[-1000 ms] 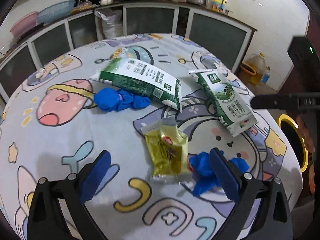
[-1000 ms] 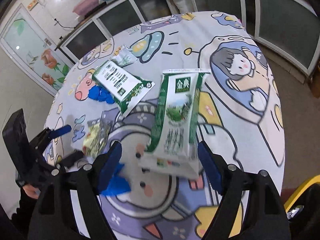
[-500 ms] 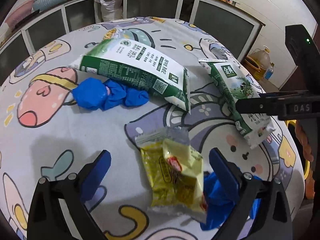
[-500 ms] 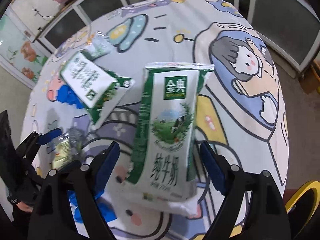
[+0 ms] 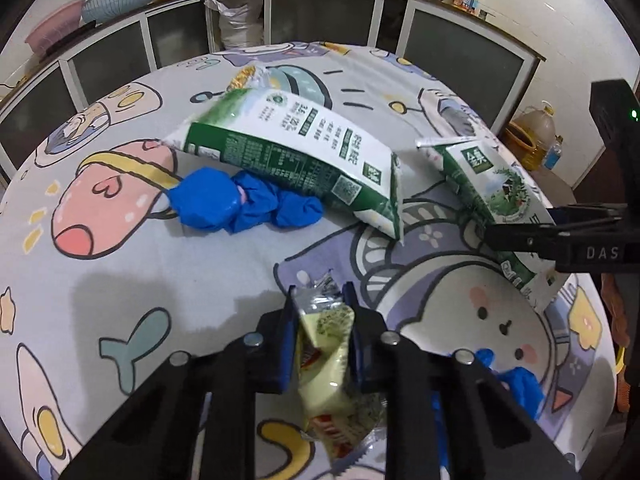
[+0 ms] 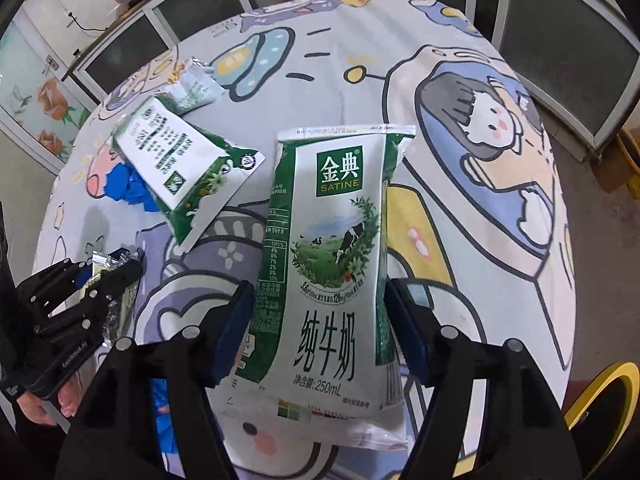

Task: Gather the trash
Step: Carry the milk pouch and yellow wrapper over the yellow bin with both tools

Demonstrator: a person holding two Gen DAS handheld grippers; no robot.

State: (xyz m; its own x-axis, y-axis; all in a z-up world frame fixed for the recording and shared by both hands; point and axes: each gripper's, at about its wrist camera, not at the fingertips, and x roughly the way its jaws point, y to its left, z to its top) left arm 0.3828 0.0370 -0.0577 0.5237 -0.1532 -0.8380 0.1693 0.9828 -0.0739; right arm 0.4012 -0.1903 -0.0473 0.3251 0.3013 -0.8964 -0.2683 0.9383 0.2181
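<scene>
My left gripper (image 5: 320,312) is shut on a yellow snack wrapper (image 5: 328,364), which crumples between the blue pads. The same wrapper (image 6: 105,280) shows in the right wrist view at lower left. My right gripper (image 6: 318,320) stands open around a green and white Satine milk pouch (image 6: 332,248); both pads sit beside the pouch's lower half. That pouch (image 5: 496,196) lies at the right in the left wrist view. A second green and white pouch (image 5: 296,152) rests on a crumpled blue glove (image 5: 240,204).
The round table has a cartoon-print cloth (image 5: 120,272). Another blue glove (image 5: 516,384) lies at its near right edge. A small silver wrapper (image 6: 192,88) lies further back. Cabinets (image 5: 320,16) ring the table, and a yellow-rimmed bin (image 6: 600,404) stands at lower right.
My left gripper moved forward and closed on the yellow wrapper. My right gripper moved in over the Satine pouch, and its pads now flank it.
</scene>
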